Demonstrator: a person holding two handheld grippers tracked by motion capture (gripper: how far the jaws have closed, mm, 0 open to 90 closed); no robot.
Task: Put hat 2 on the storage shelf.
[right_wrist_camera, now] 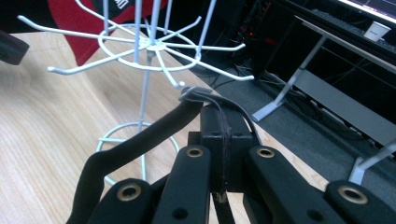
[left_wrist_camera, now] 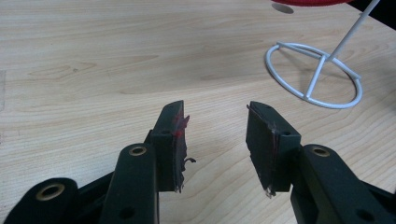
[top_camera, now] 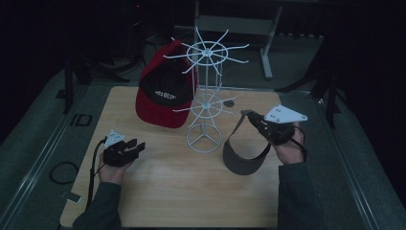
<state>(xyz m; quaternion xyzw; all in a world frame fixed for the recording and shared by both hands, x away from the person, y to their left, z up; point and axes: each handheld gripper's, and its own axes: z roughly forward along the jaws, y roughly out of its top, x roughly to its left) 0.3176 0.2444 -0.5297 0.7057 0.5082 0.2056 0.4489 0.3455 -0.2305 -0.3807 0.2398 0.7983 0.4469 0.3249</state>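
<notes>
High view shows a wooden table point(top_camera: 191, 191) with a white wire hat rack point(top_camera: 205, 96) standing near its middle, 2 tiers of radiating prongs on a single post above a ring base. Behind the rack, at the far left part of the table, lies a red and black cap point(top_camera: 160, 93); white lettering runs across its black front panel, but it is too blurred to read.

To the right of the rack base, the right gripper point(top_camera: 253, 117) has its jaws pressed together on the strap of a dark grey visor point(top_camera: 242, 155). The visor hangs from that grip, its curved brim low over the table just beside the rack's ring base; whether the brim touches the wood cannot be told. In the right gripper view the jaws meet on thin dark fabric, the visor point(right_wrist_camera: 140, 140) band curves away to the lower left, and the rack point(right_wrist_camera: 147, 46) stands close ahead with the cap point(right_wrist_camera: 70, 23) beyond it.

At the near left, the left gripper point(top_camera: 134, 146) sits low over the table, well apart from the visor. In the left gripper view its jaws stand apart with nothing between them, red smears on 1 pad, and bare wood below; the rack point(left_wrist_camera: 313, 77) base is off to the upper right.
</notes>
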